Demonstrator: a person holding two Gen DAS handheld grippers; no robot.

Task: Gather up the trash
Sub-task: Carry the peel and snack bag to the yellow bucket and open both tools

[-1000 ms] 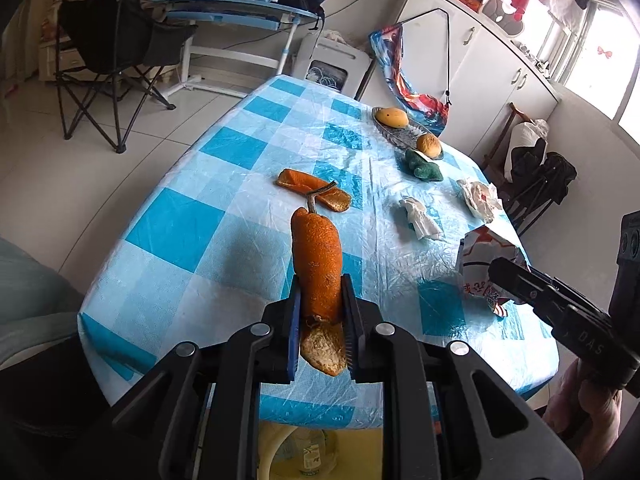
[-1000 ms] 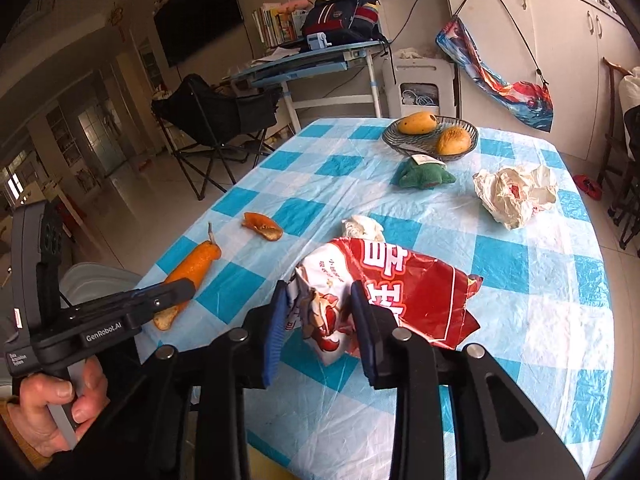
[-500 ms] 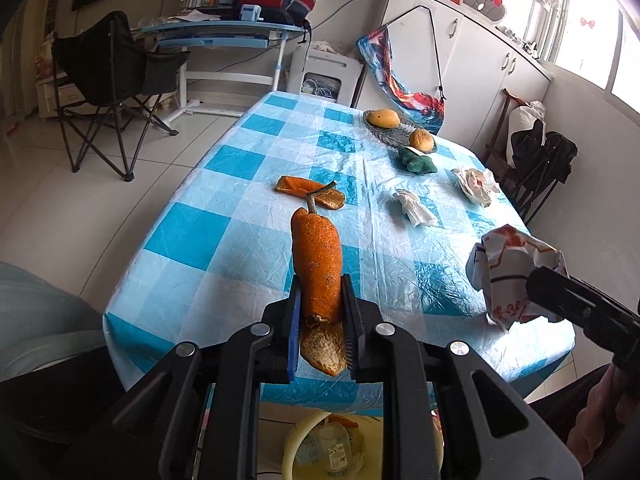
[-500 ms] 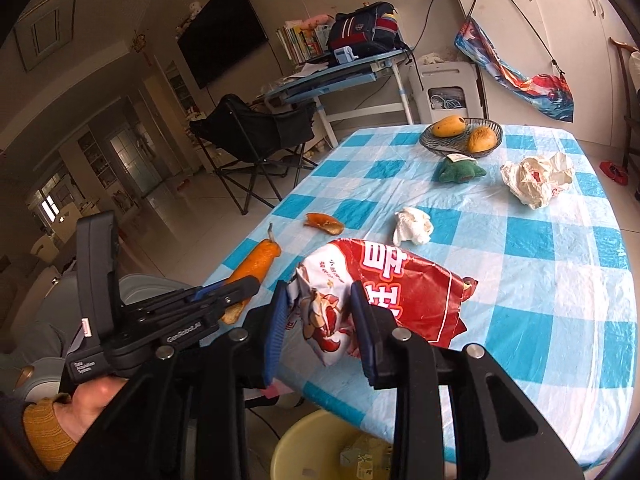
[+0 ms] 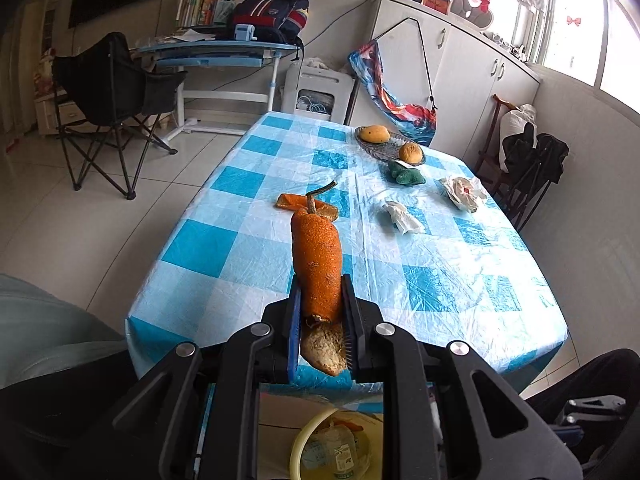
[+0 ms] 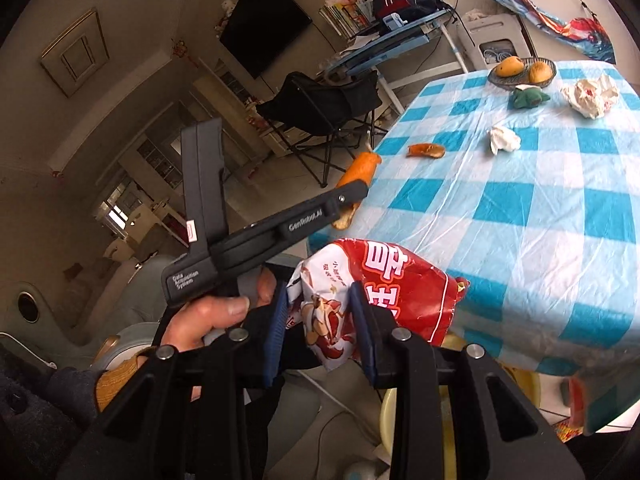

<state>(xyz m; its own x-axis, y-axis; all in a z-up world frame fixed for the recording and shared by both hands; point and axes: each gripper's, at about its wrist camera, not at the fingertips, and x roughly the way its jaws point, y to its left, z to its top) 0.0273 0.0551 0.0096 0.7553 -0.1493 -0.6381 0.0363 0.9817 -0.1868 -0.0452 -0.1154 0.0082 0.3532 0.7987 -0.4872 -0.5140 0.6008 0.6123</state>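
The left gripper (image 5: 320,320) was clamped tight on a long orange peel (image 5: 316,256), which stuck out forward from between the pads with its dried stem at the far end and its pale torn end hanging back behind the jaws. It was held in the air just off the near edge of the table (image 5: 460,280), over the yellow bin (image 5: 304,436) on the floor. From the other side the same peel (image 6: 356,170) showed beyond the black arm, its lower end partly covered by the fingertip.

The right gripper (image 6: 320,328) was pinching a crumpled red snack bag (image 6: 384,284) by one corner, jaws narrowed on the foil, the rest of the bag bulging out to the right. It hung beside the table's corner, clear of the cloth, with the bin's rim (image 6: 386,412) just below and mostly hidden by the gripper's frame.

Still on the checked cloth lay a smaller orange peel (image 5: 288,201), just past the held one, a white tissue (image 5: 402,218), a bigger wad of paper (image 5: 462,194), a green toy (image 5: 406,174) and a fruit bowl (image 5: 378,148) at the far end.

A hand (image 6: 200,322) gripped the left tool's handle, its sleeve cut off at the edge. What lay inside the bin was hard to make out; a clear plastic bottle (image 5: 340,452) seemed to be there.
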